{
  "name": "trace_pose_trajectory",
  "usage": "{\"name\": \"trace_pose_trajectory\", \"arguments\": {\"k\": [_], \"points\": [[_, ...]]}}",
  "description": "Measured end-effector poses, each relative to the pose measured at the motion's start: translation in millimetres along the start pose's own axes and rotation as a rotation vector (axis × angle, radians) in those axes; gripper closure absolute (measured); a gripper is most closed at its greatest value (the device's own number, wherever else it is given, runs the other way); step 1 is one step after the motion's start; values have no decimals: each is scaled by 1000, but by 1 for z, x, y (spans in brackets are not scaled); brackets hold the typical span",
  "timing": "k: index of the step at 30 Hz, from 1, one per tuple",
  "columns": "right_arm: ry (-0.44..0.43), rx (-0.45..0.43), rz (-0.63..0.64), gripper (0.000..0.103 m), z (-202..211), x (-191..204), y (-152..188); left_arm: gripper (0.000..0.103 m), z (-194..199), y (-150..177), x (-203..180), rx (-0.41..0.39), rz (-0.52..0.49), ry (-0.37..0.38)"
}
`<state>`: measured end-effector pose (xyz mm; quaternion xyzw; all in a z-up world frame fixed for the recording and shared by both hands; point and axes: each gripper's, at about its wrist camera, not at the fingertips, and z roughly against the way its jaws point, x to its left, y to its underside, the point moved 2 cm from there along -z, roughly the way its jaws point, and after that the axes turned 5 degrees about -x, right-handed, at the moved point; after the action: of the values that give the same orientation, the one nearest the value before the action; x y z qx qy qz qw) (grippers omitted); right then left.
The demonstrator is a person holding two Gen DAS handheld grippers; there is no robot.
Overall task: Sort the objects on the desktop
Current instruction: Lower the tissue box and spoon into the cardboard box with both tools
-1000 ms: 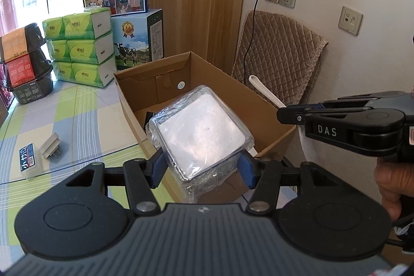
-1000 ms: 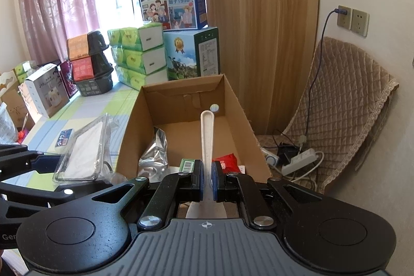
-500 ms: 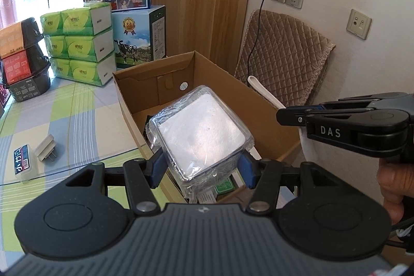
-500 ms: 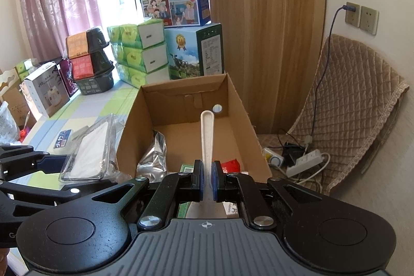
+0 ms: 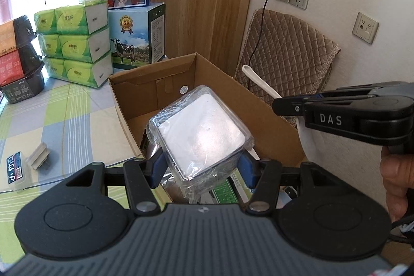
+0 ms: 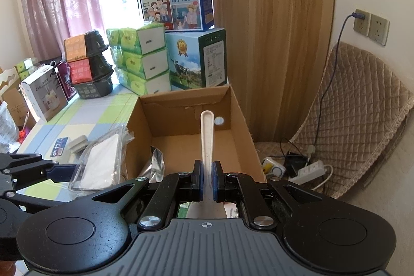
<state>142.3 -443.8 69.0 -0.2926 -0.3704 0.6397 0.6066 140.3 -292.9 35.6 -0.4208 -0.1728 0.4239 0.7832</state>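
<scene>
My left tool [image 5: 200, 167] clamped on plastic-wrapped white square pack [image 5: 200, 136], blue pads pressing both sides, pack tilted, held above near left corner of cardboard box [image 5: 271, 120]. My right tool [image 6: 207, 180] pinched narrow on white spoon [image 6: 207, 136], handle pointing forward over open box. Box on bench [image 5: 72, 115] at its right edge; silver foil pouch [image 6: 156, 164] and green packet [image 5: 225, 192] inside. Small labelled case [image 5: 16, 168] and white plug [image 5: 38, 155] on bench left of box.
</scene>
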Motion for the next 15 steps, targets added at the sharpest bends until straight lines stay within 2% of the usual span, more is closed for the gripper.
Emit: {"name": "trace_pose_trajectory", "arguments": {"k": [15], "points": [[-1, 21, 16, 100, -21, -2, -7, 51, -20, 1, 4, 20, 31, 13]]}}
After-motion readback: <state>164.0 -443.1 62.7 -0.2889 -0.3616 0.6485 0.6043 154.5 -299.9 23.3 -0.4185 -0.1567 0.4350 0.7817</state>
